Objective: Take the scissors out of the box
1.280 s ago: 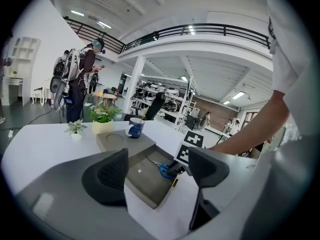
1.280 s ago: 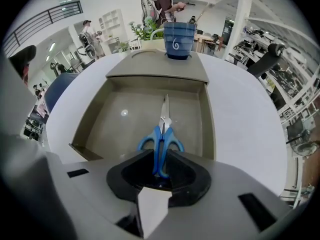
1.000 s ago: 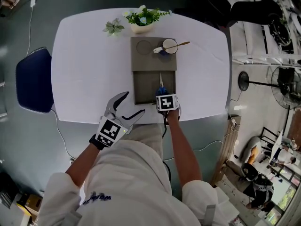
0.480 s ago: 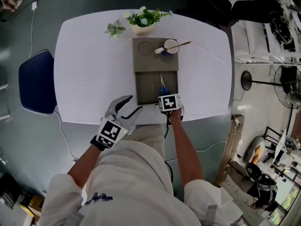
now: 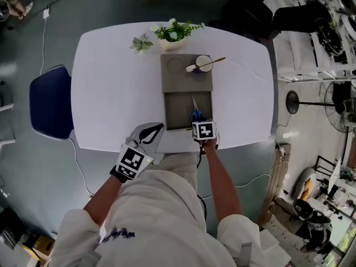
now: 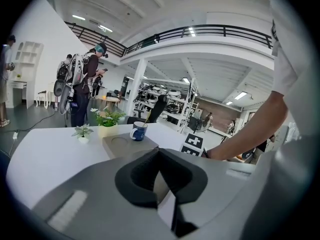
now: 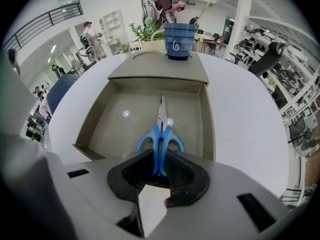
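Blue-handled scissors (image 7: pixel 161 134) lie in the box (image 7: pixel 112 129), handles between right tongs (image 7: pixel 160 163).

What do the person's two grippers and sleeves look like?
The left gripper and right gripper have pale grey bodies with black pads. Each bears a white cube with black square markers. The person wears a white short-sleeved shirt with dark print.

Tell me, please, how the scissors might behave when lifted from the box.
Probably stiff and light: the scissors look small, with thin blades. Gripped only at the handles by the right claw, they may tilt or swing.
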The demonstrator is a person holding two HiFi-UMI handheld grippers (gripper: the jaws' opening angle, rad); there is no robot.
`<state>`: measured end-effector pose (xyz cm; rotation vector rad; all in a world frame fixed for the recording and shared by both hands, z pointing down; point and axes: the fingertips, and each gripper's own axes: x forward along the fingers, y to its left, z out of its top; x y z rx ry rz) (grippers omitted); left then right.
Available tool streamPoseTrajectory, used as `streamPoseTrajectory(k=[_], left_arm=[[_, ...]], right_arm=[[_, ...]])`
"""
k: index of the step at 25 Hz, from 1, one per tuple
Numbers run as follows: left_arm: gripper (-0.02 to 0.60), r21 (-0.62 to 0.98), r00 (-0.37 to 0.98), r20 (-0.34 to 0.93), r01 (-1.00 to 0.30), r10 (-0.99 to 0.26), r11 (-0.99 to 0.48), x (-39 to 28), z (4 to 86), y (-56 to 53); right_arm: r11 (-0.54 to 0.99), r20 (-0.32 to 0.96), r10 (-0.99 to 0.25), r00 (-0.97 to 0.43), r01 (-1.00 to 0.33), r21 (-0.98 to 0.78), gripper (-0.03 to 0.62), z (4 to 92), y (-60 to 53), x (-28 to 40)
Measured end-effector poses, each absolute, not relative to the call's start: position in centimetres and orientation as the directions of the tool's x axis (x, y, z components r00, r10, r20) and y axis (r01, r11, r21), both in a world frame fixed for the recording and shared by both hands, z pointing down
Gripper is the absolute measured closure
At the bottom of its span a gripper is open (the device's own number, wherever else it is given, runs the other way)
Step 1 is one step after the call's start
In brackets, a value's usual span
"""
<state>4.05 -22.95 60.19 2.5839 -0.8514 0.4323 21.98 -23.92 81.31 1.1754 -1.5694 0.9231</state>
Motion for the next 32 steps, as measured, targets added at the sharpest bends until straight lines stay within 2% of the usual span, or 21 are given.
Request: streamPoseTrajectory(k=[11,19,32], left_arm=[[0.584,0.246,0.76,0.4,-0.628,-0.513,-0.739,2.4,59.7,-21.8],[0.584,0.239,0.785,0.333,-0.607,-0.523,-0.758,2.2,56.5,-21.8],[0.584,0.156,0.698,0.296,-0.709,-0.652,-0.688,-2.0,50.9,-24.8]], right_arm=[[0.163,0.89,-0.437,-0.132,-0.984,-0.066,0.513,76.9,-23.8,21.5],[0.114,0.82,-0.552,-0.151,-0.988,-0.105,0.513,73.0,-23.3,20.7],[0.07,0.637,-0.757,-0.144,-0.988,-0.14,0.513,62.0,-22.5,20.0]])
